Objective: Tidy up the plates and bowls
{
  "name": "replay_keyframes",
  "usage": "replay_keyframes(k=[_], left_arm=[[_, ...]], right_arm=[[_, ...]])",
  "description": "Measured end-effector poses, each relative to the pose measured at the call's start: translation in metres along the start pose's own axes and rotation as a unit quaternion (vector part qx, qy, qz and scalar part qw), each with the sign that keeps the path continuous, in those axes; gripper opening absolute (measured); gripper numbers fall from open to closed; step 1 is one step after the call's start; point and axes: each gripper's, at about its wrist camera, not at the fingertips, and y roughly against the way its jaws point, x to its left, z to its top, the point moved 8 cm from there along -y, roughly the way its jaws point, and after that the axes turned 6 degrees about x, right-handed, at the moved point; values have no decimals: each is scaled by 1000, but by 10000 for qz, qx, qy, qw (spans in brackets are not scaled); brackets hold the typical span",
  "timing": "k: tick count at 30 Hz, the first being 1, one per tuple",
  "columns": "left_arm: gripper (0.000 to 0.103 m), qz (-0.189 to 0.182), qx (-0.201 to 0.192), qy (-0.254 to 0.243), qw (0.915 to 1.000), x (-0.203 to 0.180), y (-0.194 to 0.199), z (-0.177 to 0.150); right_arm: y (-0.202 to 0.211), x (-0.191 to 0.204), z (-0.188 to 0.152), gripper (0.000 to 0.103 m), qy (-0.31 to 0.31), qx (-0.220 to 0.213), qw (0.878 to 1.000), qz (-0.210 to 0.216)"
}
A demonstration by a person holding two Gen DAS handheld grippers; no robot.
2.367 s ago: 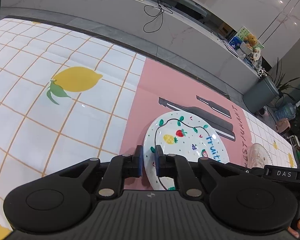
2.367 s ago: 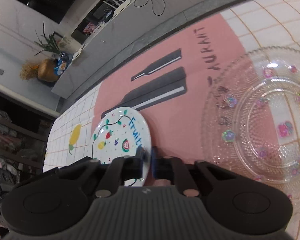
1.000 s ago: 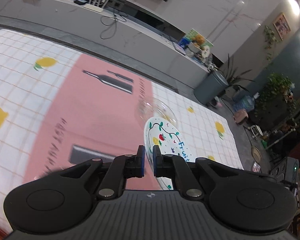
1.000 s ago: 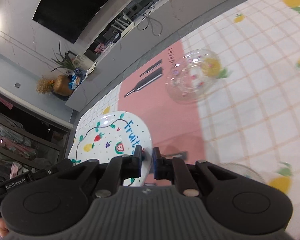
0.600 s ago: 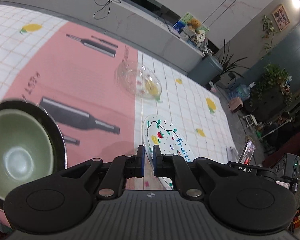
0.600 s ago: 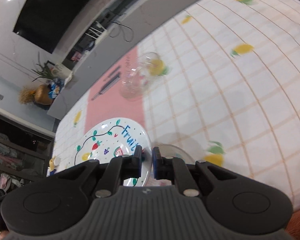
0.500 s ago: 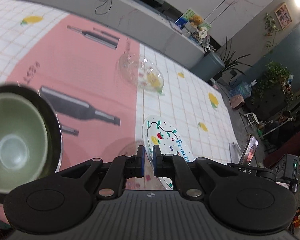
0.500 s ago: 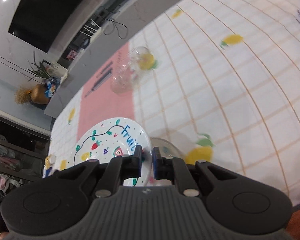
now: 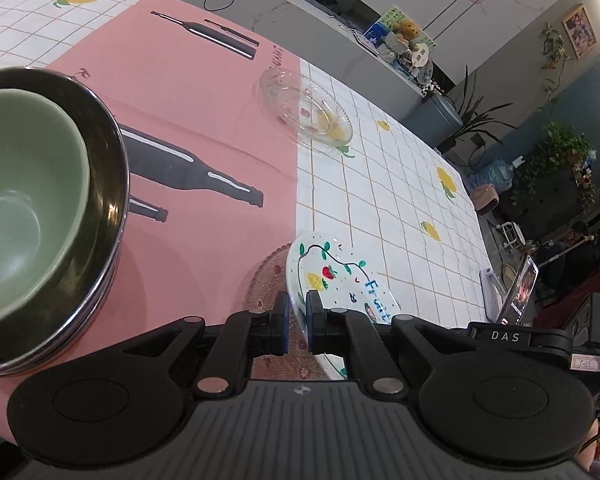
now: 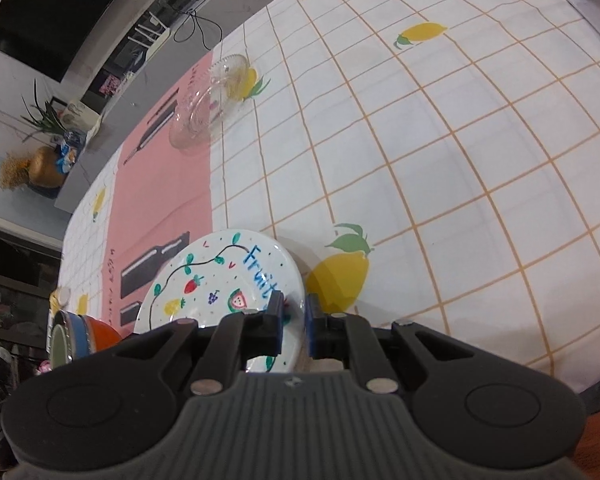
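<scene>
A green bowl (image 9: 24, 204) nested in a dark metal bowl (image 9: 104, 216) is shown at the left edge of the left wrist view only, standing on the pink panel of the tablecloth (image 9: 380, 184); a propped phone (image 9: 518, 296) at the far right table edge is also seen only there. Only in the right wrist view is a small stack of blue and orange bowls (image 10: 80, 334) caught at the lower left. A clear glass plate (image 9: 304, 108) lying far off on the cloth is seen in both views. The painted fruit plate (image 9: 340, 280) is held between the two grippers, low over the cloth, and in the left wrist view a second patterned glass plate (image 9: 266, 280) is seen directly beneath its left edge; whether the two touch cannot be told. The left gripper (image 9: 298, 316) is closed on the plate's rim, the edge pinched between its blue pads. The right gripper (image 10: 294, 320) is likewise clamped on the opposite rim of the same plate, its fingers nearly together with the rim between them.
</scene>
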Motion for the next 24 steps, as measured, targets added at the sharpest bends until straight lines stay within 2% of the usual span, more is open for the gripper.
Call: replay_keyframes(k=[13,24], left_arm=[[9,83,77,-78,9999,10,-8,-5],[10,212,142,-173,9995,12,-9,-9]], right_arm=[[-6,5,-1,12,331,-32,9989,-317],[-12,6,-1,15,407,95,9984,-373]])
